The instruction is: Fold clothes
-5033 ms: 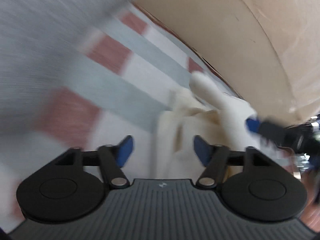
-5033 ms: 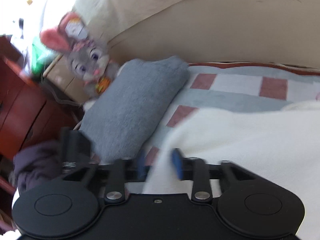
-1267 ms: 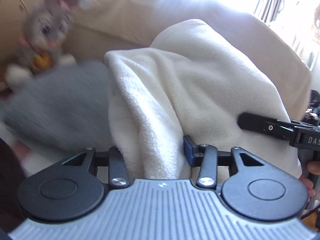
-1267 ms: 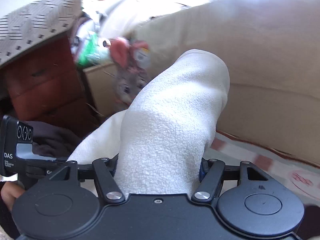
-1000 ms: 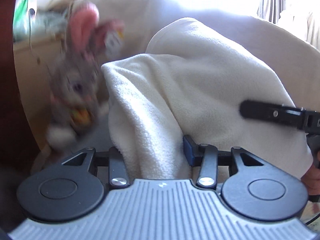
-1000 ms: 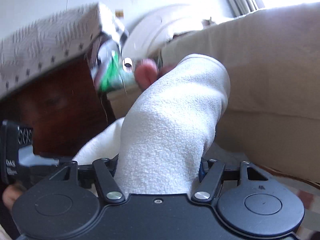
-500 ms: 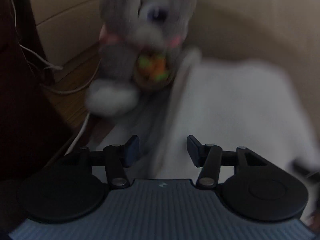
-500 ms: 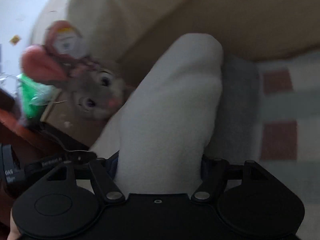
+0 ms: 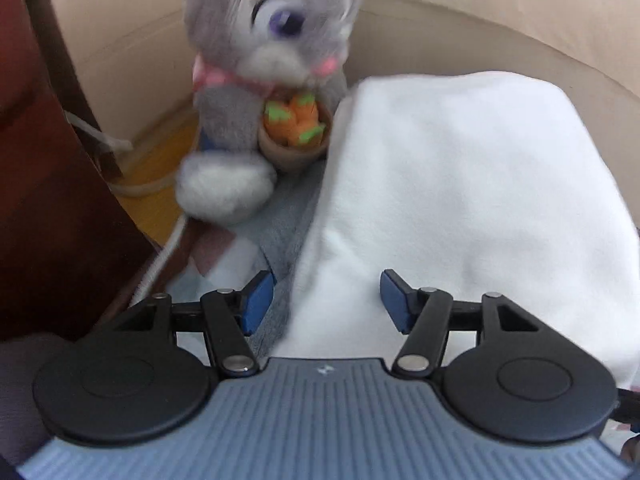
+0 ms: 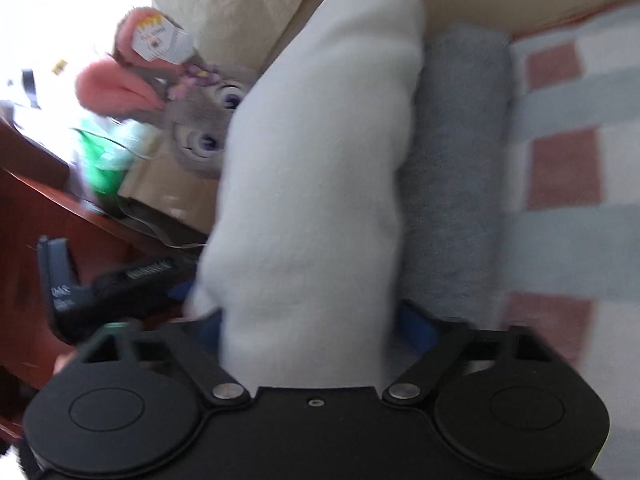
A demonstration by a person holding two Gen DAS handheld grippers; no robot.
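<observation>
A folded white fleece garment [image 9: 460,184] lies on a folded grey garment [image 9: 280,236] next to the plush rabbit. My left gripper [image 9: 326,300] is open, its blue pads apart at the fleece's near left edge, gripping nothing. In the right wrist view the same white fleece [image 10: 316,184] stands up between the jaws of my right gripper [image 10: 312,328], which is still closed on its near end. The grey garment [image 10: 456,184] lies under and to the right of it. The left gripper [image 10: 120,280] shows at the left there.
A grey plush rabbit [image 9: 264,72] with a carrot pot sits just behind the stack, also seen in the right wrist view [image 10: 200,120]. A dark red wooden cabinet [image 9: 44,184] stands at the left. The beige sofa back [image 9: 500,32] is behind. A checked red, grey and white blanket [image 10: 568,184] covers the seat.
Both grippers carried the white fleece down from the air onto the grey garment by the rabbit. My left gripper has opened and let go; the right still holds its end.
</observation>
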